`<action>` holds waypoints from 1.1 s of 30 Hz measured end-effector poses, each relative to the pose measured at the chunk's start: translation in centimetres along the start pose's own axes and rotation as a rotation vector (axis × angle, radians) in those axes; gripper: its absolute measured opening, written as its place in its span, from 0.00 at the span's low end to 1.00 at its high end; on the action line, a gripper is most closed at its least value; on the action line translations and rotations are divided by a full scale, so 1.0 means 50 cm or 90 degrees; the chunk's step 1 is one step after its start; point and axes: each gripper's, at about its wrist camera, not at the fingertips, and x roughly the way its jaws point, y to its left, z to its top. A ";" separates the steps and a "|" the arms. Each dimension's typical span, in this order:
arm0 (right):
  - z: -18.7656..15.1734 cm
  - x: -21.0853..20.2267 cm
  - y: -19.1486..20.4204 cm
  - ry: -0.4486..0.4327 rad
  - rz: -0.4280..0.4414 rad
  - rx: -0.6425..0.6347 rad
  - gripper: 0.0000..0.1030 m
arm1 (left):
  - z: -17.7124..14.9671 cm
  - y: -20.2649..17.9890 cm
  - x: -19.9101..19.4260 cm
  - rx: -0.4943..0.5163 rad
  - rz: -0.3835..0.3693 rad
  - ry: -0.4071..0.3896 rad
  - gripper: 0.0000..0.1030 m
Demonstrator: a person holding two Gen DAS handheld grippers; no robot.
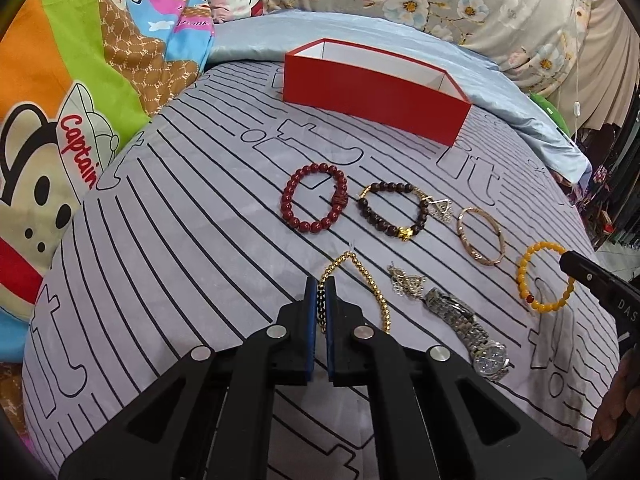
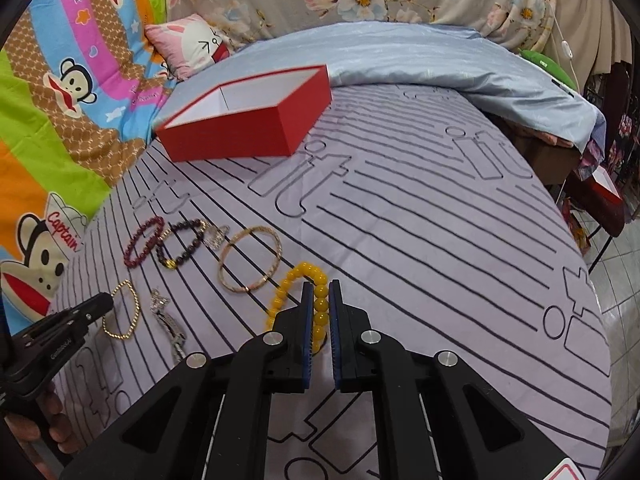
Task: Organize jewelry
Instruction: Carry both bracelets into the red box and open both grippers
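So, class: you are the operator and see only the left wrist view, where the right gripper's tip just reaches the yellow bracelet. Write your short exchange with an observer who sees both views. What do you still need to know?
Operator: Has the right gripper actually got the yellow bracelet?
Observer: From the right wrist view, the right gripper has one finger on each side of the yellow bracelet. The near beads fill the gap, and the far loop lies on the bed.
Operator: I only see a strip of the red box's inside. Is anything in it?
Observer: The red box is open and white inside, and nothing shows on the part of its floor in view.
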 end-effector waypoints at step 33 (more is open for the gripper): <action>0.122 -0.095 0.073 -0.100 0.069 -0.035 0.07 | 0.145 -0.043 -0.109 0.028 -0.032 -0.088 0.03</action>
